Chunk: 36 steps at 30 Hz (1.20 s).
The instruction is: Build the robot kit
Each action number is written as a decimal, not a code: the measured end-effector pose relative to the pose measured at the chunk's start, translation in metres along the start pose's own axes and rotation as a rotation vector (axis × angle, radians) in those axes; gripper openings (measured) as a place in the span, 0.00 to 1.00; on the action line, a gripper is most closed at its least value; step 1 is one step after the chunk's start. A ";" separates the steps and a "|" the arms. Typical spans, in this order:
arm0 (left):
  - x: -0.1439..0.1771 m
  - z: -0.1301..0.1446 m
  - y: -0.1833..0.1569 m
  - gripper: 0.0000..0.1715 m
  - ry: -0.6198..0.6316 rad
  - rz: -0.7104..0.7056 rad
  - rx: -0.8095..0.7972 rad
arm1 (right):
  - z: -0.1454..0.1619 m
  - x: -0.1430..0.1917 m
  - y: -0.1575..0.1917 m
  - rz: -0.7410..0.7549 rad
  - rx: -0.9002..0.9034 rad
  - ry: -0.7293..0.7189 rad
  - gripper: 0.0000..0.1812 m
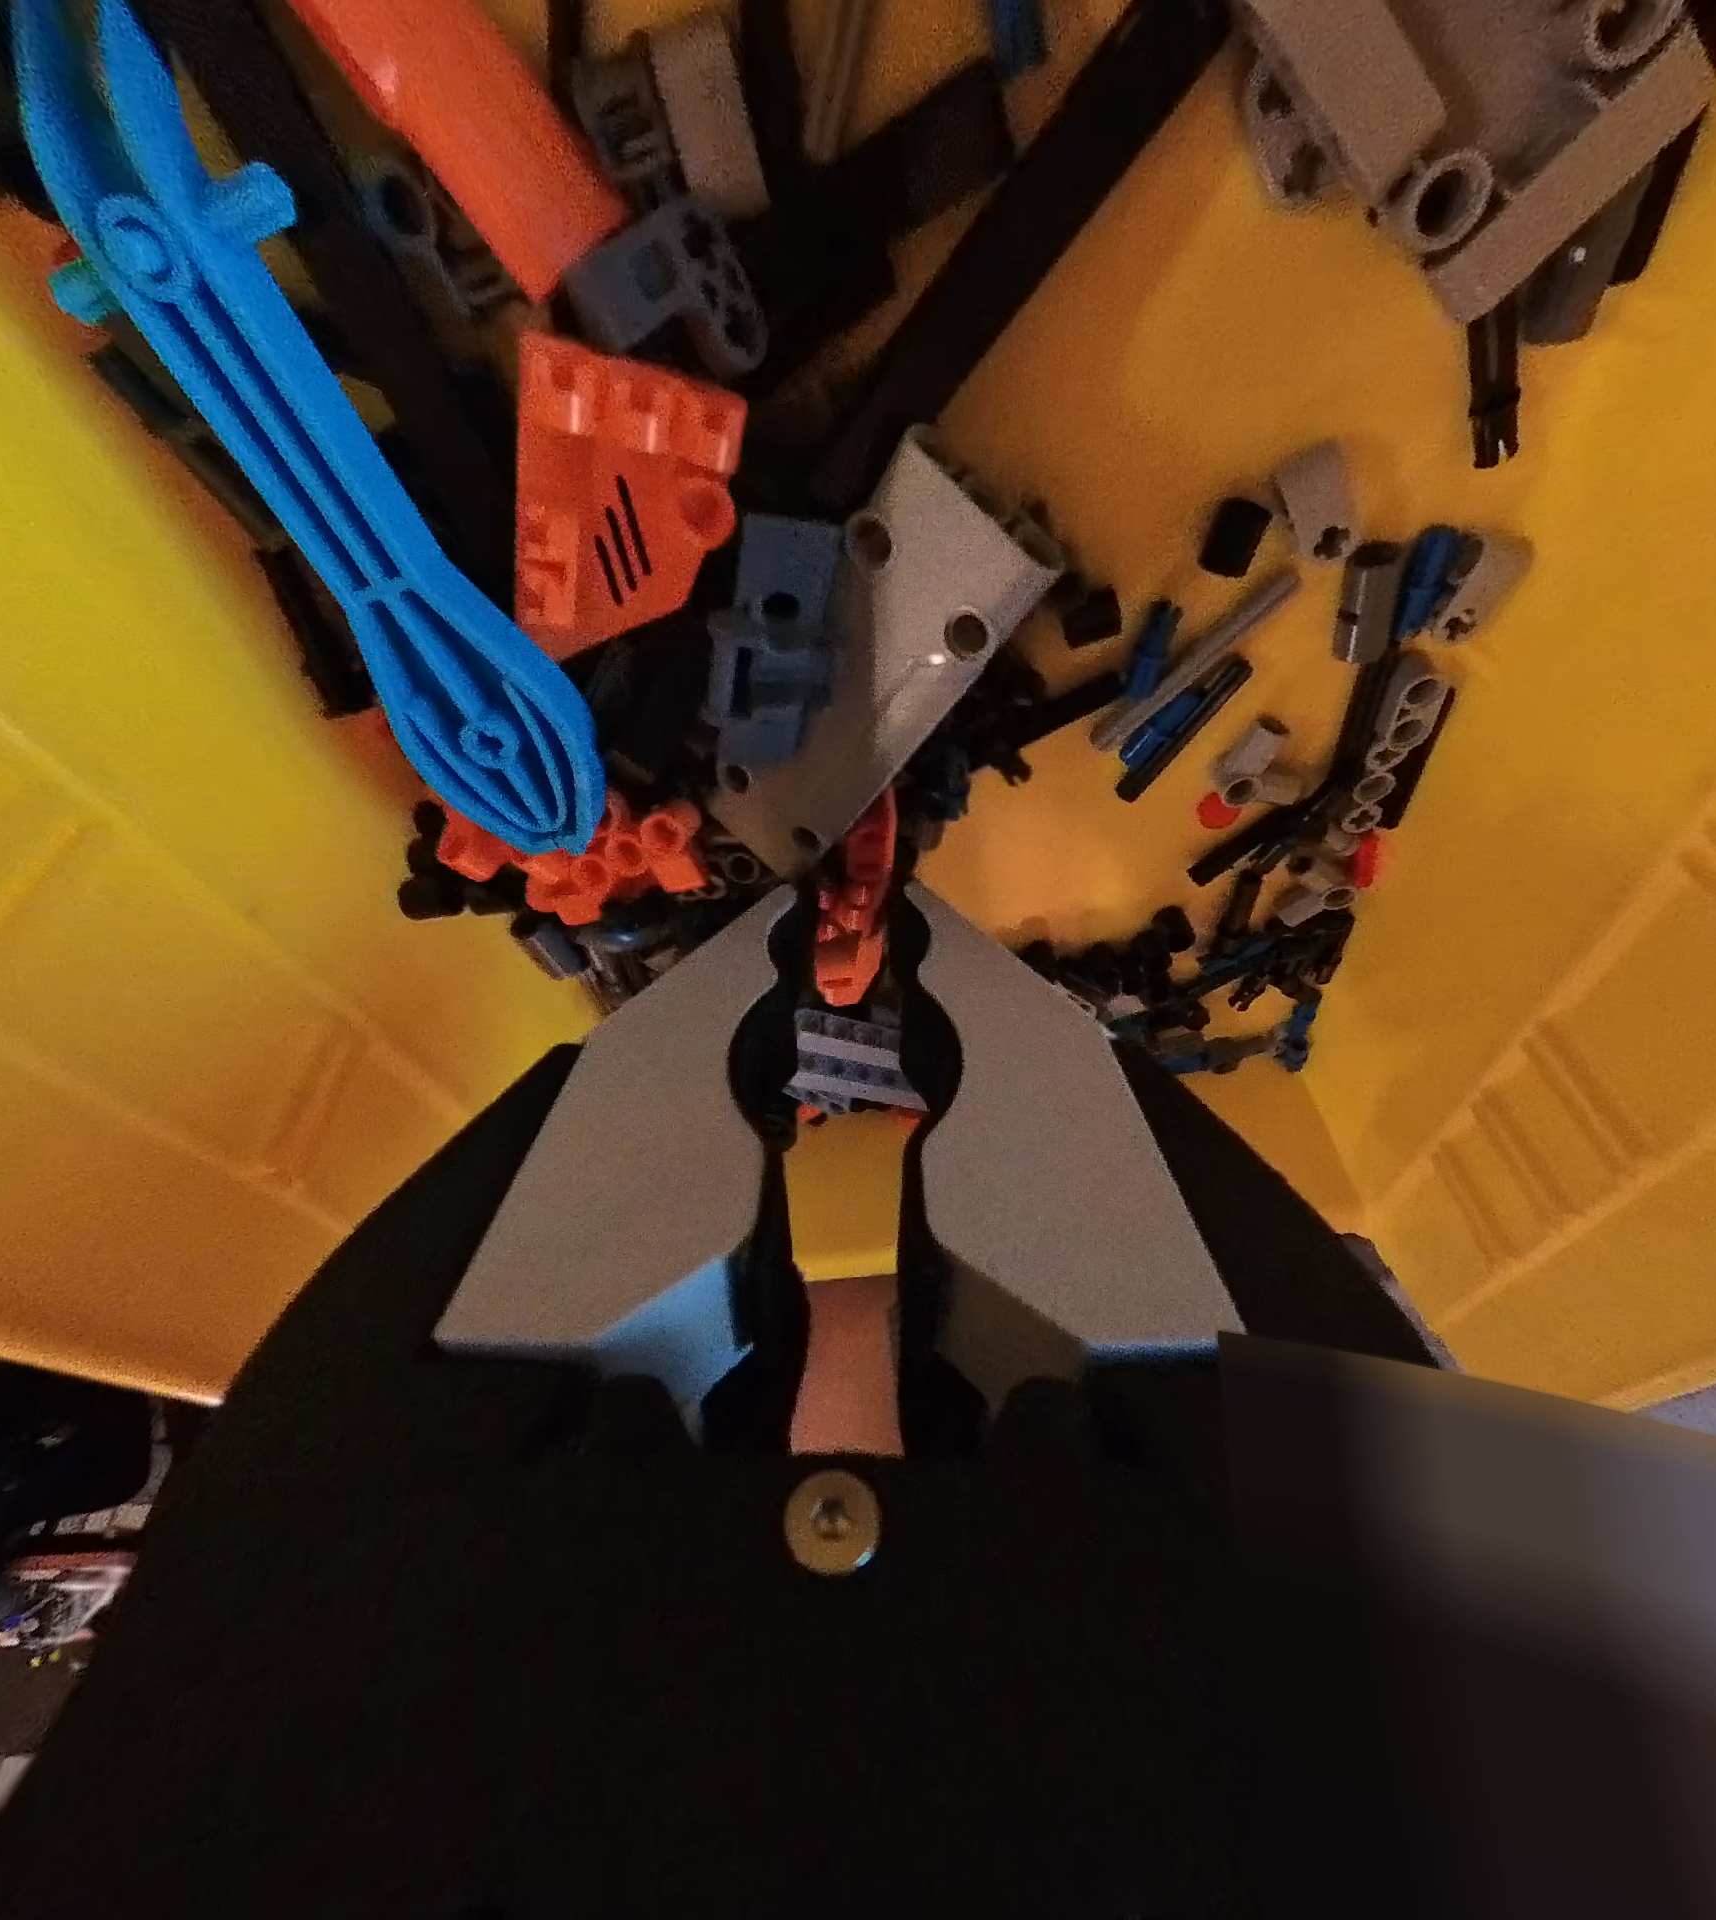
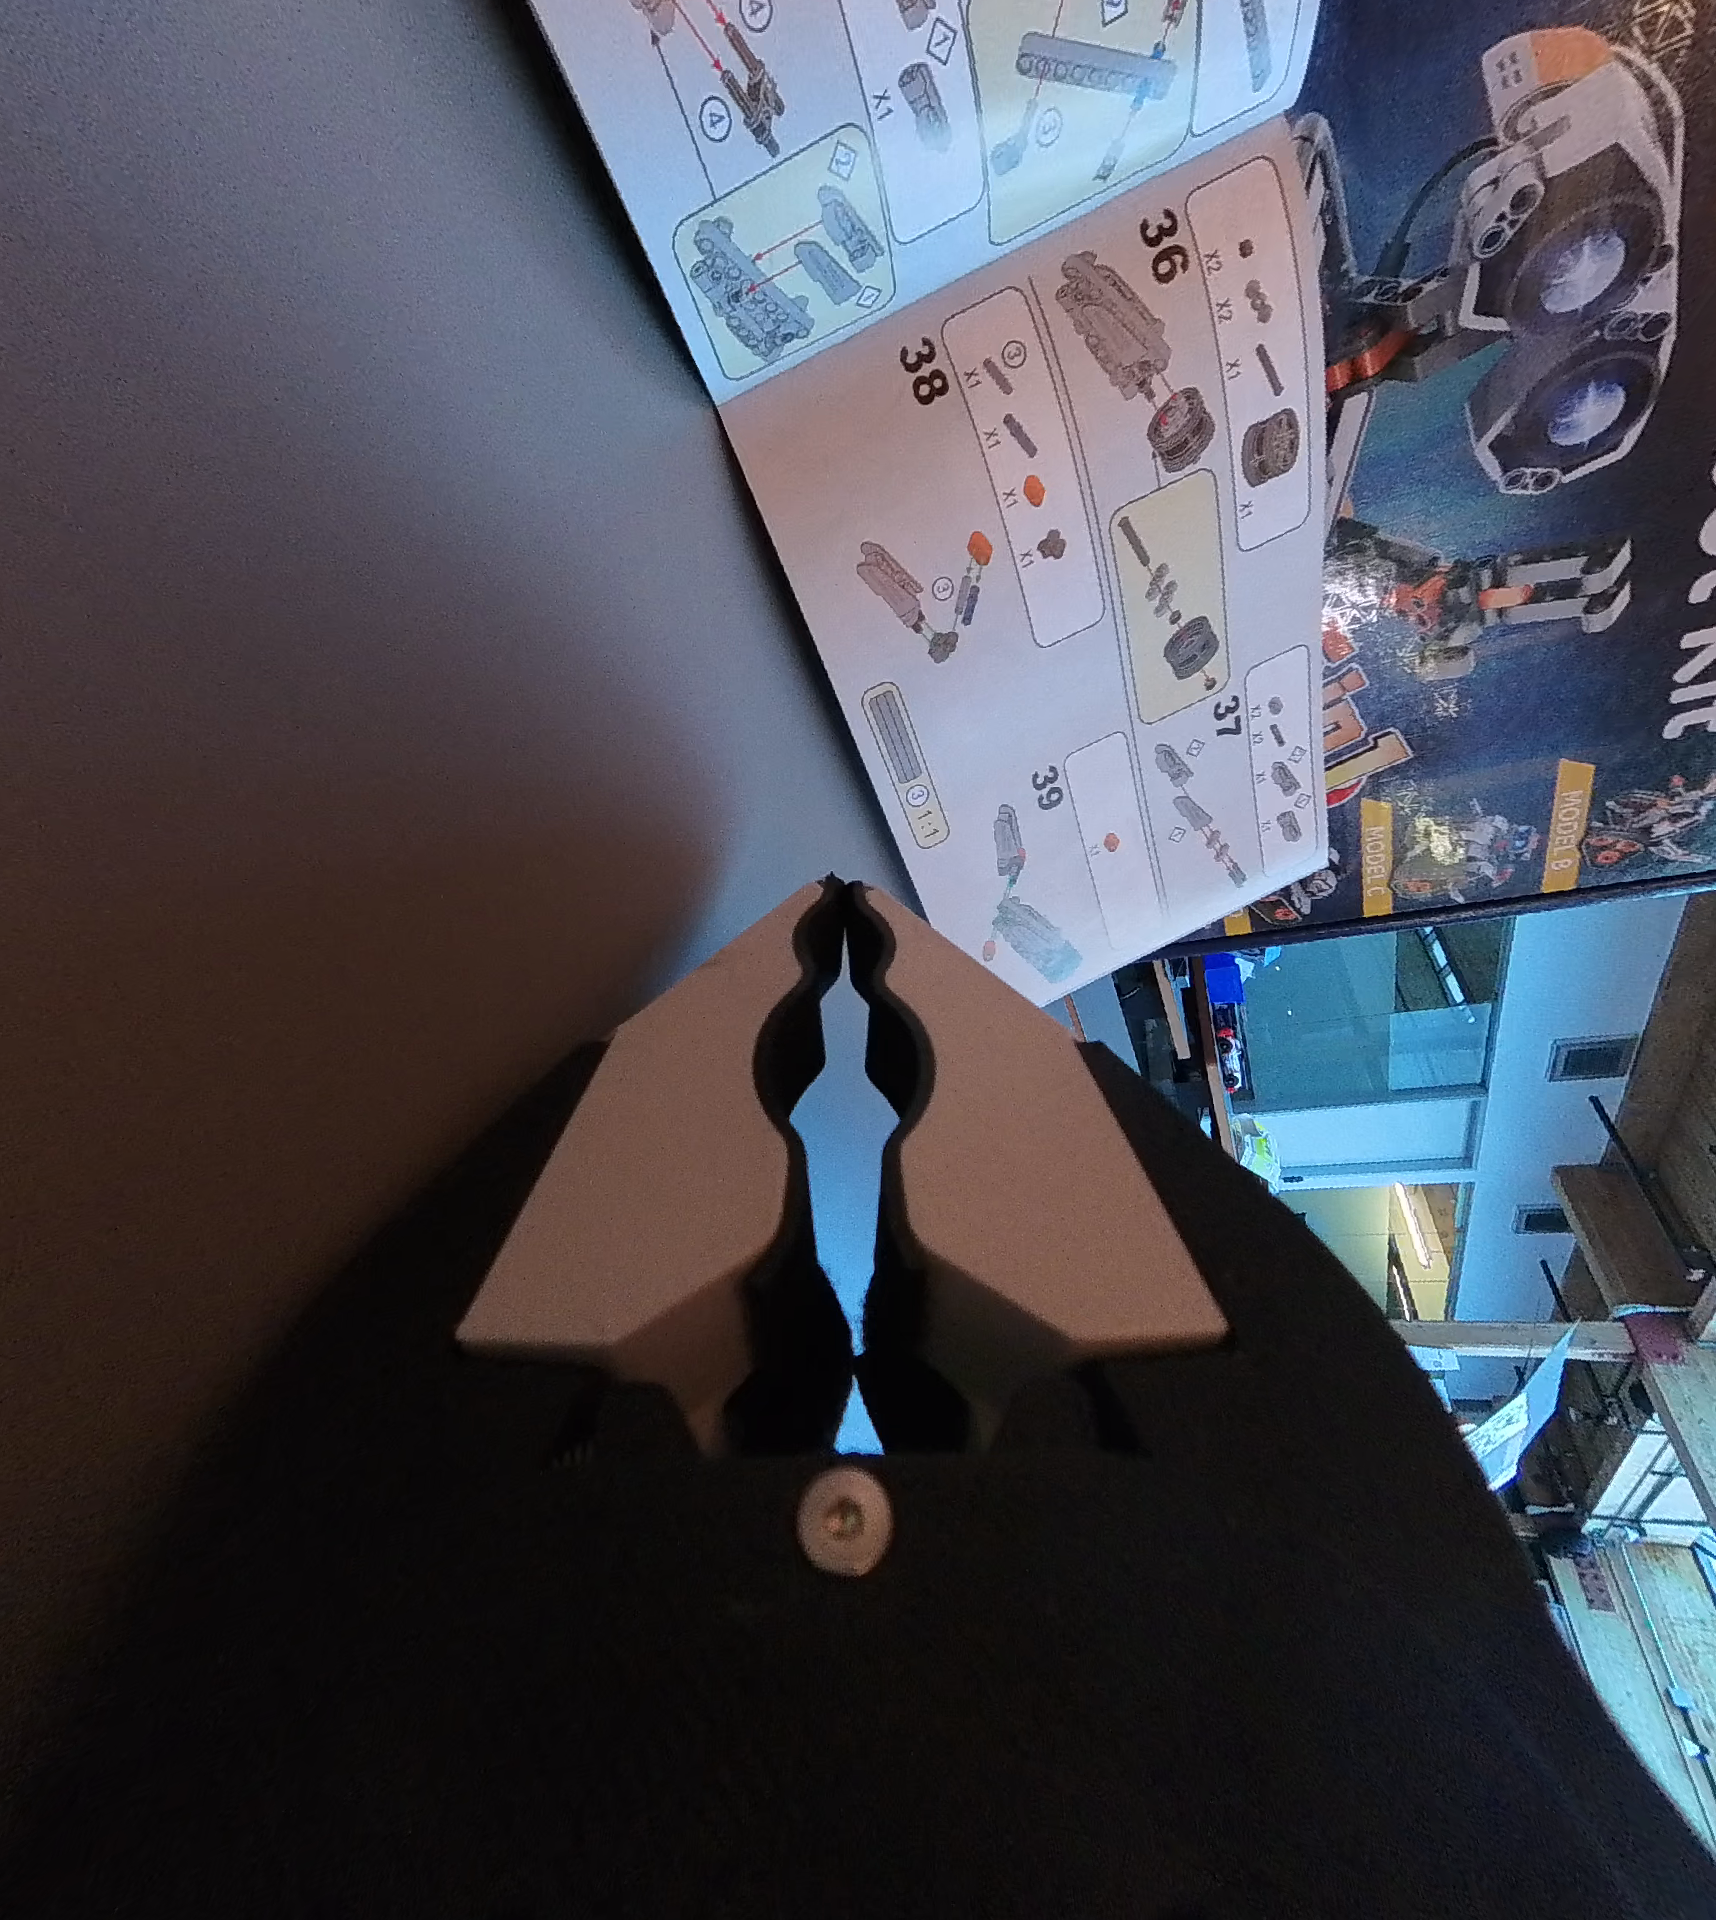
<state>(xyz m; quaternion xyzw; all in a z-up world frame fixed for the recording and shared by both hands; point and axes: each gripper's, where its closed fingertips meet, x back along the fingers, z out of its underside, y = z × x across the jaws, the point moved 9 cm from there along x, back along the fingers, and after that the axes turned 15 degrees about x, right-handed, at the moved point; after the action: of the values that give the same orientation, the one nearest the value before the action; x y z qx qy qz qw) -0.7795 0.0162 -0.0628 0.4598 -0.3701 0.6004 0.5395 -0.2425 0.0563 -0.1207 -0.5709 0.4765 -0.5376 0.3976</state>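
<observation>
In the left wrist view, a yellow plastic bin point(image 1: 106, 935) is seen from above, its floor strewn with building-kit parts. At the far left a long blue ribbed piece point(image 1: 314, 499) is laid diagonally, its rounded end resting on a cluster of orange connectors point(image 1: 615, 857). Just to the right of it an orange angled panel point(image 1: 615, 499) with three black slits is found, and above that an orange tube point(image 1: 459, 125). Near the middle a light grey panel point(image 1: 895, 644) with round holes is tilted against a bluish-grey connector block point(image 1: 771, 665). The left gripper point(image 1: 849, 914) is lowered into the heap, its grey fingers point(image 1: 667, 1101) held slightly apart; a narrow orange curved piece point(image 1: 849, 925) is framed in the gap at the tips, though it cannot be told whether it is touched by them. A small grey studded brick point(image 1: 849, 1060) is seen lower in the same gap. Further right, blue pins point(image 1: 1176, 707), black axles and a grey holed beam point(image 1: 1394, 748) are scattered over the bin floor. In the right wrist view, the right gripper point(image 2: 846, 888) is held over a plain grey tabletop point(image 2: 262, 468), its tips brought together with nothing between them. To its right an open instruction booklet point(image 2: 1020, 499) is spread, partly overlapping a dark printed kit box point(image 2: 1560, 416).
</observation>
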 end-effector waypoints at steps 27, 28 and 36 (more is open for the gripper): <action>-0.022 0.039 -0.039 0.46 0.196 0.036 -0.237 | 0.000 0.000 0.000 -0.001 0.000 0.000 0.00; -0.027 0.040 -0.041 0.47 0.221 0.018 -0.239 | 0.000 0.000 0.000 0.000 0.000 0.000 0.00; -0.040 0.045 -0.036 0.35 0.277 -0.141 -0.196 | 0.000 0.000 0.000 -0.001 0.000 -0.001 0.00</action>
<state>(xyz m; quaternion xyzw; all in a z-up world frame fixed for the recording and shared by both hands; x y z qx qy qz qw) -0.7371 -0.0328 -0.0893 0.3429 -0.3159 0.5798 0.6682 -0.2425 0.0562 -0.1208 -0.5714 0.4760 -0.5374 0.3976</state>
